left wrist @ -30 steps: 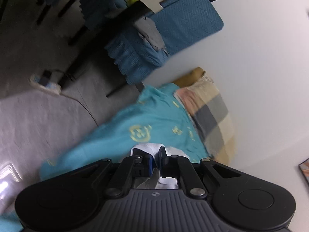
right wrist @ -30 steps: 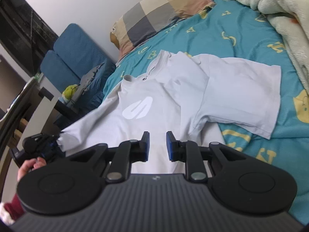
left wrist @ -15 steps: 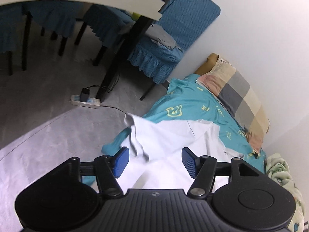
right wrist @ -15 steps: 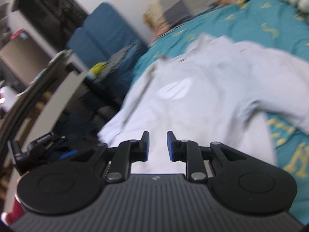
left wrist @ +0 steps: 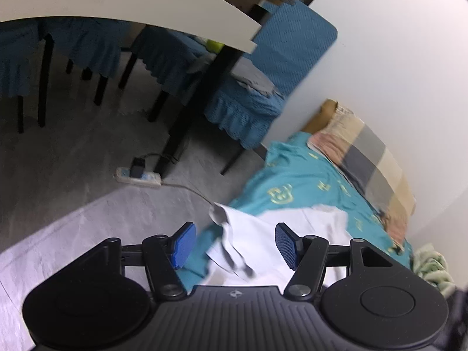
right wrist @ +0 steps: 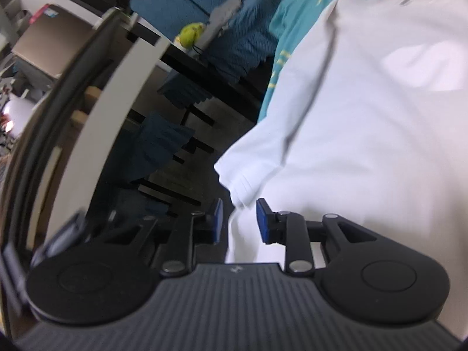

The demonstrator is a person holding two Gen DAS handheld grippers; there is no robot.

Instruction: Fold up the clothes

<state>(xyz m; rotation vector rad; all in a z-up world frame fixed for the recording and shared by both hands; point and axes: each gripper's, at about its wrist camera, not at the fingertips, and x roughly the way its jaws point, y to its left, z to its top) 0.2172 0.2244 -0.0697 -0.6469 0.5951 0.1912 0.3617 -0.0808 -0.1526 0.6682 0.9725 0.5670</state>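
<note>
A white polo shirt lies spread on the teal bed sheet, and one sleeve hangs over the bed's edge. My left gripper hovers just before that sleeve, open wide, with nothing pressed between its blue pads. In the right wrist view the shirt fills the right half, blurred. Its sleeve cuff sits just ahead of my right gripper. The right jaws are opening; white cloth shows in the gap, but the pads do not press on it.
A checked pillow rests against the wall at the head of the bed. Off the bed's edge stand a white-topped table with black legs and blue-covered chairs. A power strip lies on the grey floor. A green blanket is at the right.
My left gripper let go of the white cloth, opened wide and drew back from the bed. My right gripper swung left to the sleeve at the bed's edge and its jaws widened.
</note>
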